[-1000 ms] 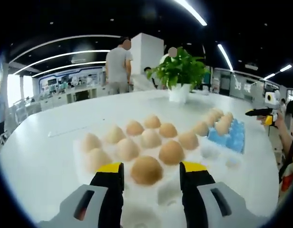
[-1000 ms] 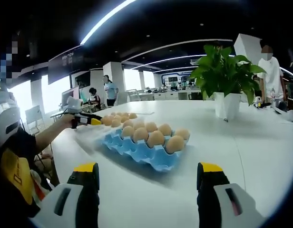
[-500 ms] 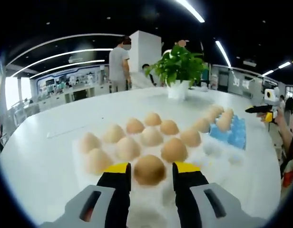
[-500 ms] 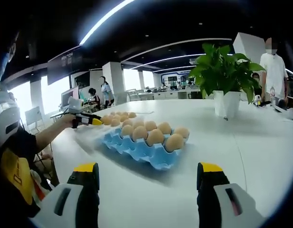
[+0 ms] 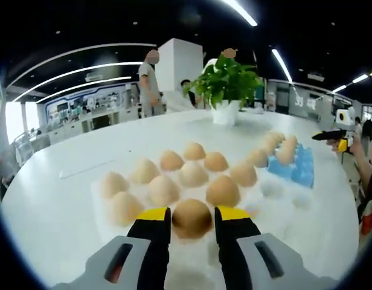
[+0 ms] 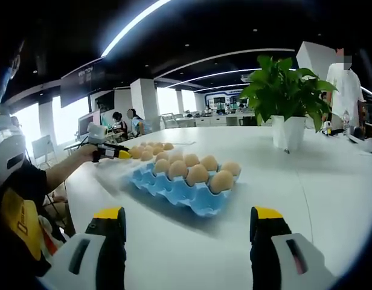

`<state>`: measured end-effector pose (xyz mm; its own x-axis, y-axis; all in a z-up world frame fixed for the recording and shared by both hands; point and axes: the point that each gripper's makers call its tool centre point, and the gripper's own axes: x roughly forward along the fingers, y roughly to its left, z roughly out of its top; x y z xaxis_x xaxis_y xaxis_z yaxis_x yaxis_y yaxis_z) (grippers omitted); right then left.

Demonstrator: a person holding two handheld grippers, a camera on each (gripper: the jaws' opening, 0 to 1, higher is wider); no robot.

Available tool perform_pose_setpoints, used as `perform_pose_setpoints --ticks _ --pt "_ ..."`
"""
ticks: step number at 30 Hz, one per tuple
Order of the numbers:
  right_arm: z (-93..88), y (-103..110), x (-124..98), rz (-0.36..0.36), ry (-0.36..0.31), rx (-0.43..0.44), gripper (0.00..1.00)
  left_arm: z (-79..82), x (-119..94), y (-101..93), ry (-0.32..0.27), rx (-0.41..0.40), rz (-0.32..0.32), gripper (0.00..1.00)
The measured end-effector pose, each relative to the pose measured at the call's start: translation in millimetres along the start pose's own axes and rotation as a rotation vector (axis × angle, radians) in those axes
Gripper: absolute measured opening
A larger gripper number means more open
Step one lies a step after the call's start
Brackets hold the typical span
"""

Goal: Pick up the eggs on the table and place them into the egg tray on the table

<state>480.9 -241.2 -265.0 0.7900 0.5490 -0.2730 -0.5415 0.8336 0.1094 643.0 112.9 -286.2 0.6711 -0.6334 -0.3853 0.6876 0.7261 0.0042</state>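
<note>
Left gripper view, tongs: the left tongs (image 5: 192,219) are clamped on a brown egg (image 5: 191,217), one yellow-tipped jaw touching each side of it.
Left gripper view, egg's place: the held egg sits at the near edge of the white egg tray (image 5: 105,212) on the white bench (image 5: 65,160), with rows of other eggs (image 5: 177,174) behind it.
Left gripper view, further off: a blue egg tray (image 5: 293,168) carrying eggs lies just beside the white one; a potted plant (image 5: 226,84) stands behind; the right tongs (image 5: 327,135) show at the right edge, held well above the bench.
Left gripper view, hard to make out: the white tray's near cells are blurred and partly covered by the jaws; whether the egg is lifted or resting in its cell cannot be told.
Left gripper view, change: a second ago the jaws stood wide either side of the egg; they have since closed onto it.
Right gripper view, tongs: the right tongs (image 6: 189,225) stand wide apart, holding nothing, above bare bench (image 6: 331,181).
Right gripper view, ahead: the blue egg tray (image 6: 174,191) with its eggs lies ahead; beyond it the left tongs (image 6: 122,154) reach into the far eggs.
Right gripper view, cut off: the white tray is mostly hidden behind the blue one.
Right gripper view, change: jaws and tray look as before.
</note>
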Motion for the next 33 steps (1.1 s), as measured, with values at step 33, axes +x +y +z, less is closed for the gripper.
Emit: perform_pose_setpoints --ticks 33 --pt "-0.5 1.3 -6.9 -0.008 -0.005 0.0 0.88 4.0 -3.6 -1.4 -0.014 0.002 0.019 0.25"
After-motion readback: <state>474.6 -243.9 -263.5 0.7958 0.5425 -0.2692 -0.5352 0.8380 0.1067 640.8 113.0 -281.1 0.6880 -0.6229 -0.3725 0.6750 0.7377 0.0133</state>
